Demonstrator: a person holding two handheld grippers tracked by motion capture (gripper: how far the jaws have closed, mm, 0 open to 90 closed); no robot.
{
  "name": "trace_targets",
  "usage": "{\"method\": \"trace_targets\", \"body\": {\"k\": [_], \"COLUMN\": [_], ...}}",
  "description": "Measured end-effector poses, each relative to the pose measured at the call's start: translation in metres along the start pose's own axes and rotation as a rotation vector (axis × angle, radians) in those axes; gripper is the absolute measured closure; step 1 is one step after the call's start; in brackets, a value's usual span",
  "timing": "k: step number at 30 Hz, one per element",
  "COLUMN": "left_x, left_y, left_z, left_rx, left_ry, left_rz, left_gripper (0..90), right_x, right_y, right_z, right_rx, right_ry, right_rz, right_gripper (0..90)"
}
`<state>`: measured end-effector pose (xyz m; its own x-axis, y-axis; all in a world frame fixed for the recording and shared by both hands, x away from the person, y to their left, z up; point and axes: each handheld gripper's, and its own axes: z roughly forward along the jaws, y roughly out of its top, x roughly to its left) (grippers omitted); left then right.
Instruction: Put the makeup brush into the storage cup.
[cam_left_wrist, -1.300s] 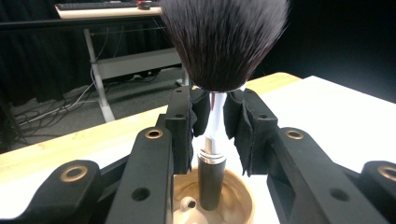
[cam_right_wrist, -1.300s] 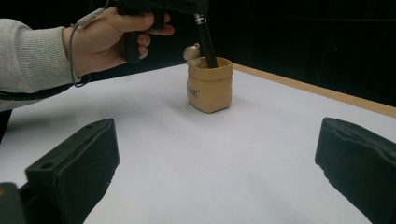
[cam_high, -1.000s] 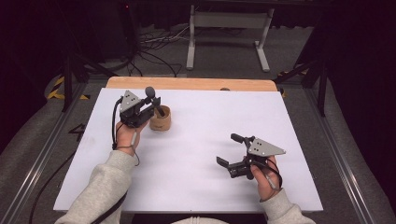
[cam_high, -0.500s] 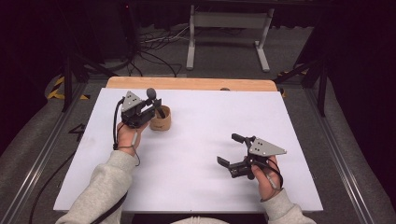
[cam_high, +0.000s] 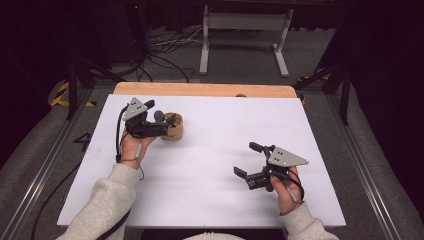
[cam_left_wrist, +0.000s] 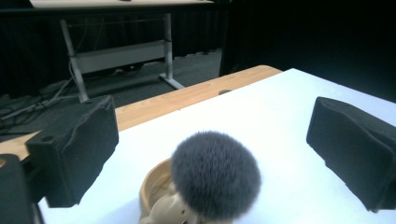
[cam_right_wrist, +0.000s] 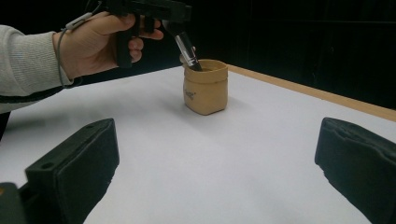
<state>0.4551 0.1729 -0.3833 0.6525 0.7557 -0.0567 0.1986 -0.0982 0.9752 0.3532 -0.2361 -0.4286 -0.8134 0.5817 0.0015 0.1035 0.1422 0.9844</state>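
A white table (cam_high: 210, 150) with a bare wooden strip (cam_high: 200, 90) along its far edge stands on grey carpet (cam_high: 380, 150). Beyond the table, a grey metal stand (cam_high: 243, 22) on two legs rests on the floor. Black cables (cam_high: 165, 55) lie tangled near it. Yellow-and-black tape (cam_high: 62, 95) marks the floor at left.

The worktop (cam_high: 210, 165) is white, with a bare wooden strip (cam_high: 200, 89) along its far edge. Behind it, a grey metal stand (cam_high: 243, 30) is on grey carpet floor (cam_high: 350, 125), near loose black cables (cam_high: 160, 55). The room around is dark, with black curtains.
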Motion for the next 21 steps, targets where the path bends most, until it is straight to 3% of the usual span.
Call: {"method": "trace_targets", "body": {"k": [8, 14, 21], "left_x": [-0.01, -0.026, -0.033], "left_y": [0.006, 0.001, -0.004], "left_z": [-0.02, -0.036, -0.052], "left_rx": [-0.03, -0.025, -0.037], "left_ry": [-0.053, -0.088, -0.126], "left_rz": [0.019, 0.035, 0.033], "left_gripper": [0.2, 0.0, 0.0], "right_x": [-0.003, -0.005, -0.008], "right_y": [0.003, 0.003, 0.005], "right_z": [-0.004, -0.007, -0.011], "right_rx": [-0.004, -0.003, -0.006], "right_ry": [-0.016, -0.024, -0.033], "right_rz": [-0.002, -0.004, -0.005], "right_gripper": [0.2, 0.2, 0.2]}}
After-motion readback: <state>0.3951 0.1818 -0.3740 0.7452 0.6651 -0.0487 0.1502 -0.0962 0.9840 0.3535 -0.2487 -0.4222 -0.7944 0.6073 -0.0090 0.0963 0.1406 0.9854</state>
